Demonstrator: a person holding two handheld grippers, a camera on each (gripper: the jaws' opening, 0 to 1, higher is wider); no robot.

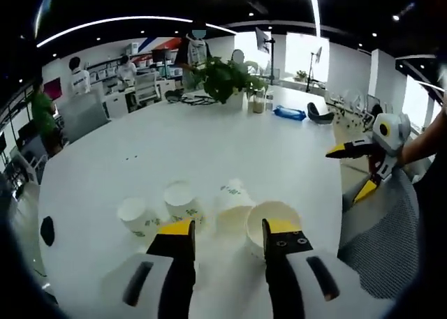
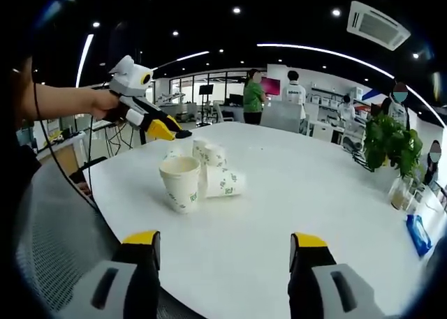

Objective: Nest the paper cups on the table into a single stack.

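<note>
Several white paper cups with green print stand close together on the white table. In the left gripper view, one upright cup is just beyond the right jaw, one cup lies on its side, and two more stand to the left. My left gripper is open just short of them, holding nothing. In the right gripper view the nearest upright cup and the lying cup sit mid-table. My right gripper is open over the table edge, well back from the cups. The left gripper hovers above the cluster.
A potted plant, small bottles, a blue pack and a black object sit at the table's far side. A grey mesh chair is by the near edge. People stand in the background. A black spot marks the table's left.
</note>
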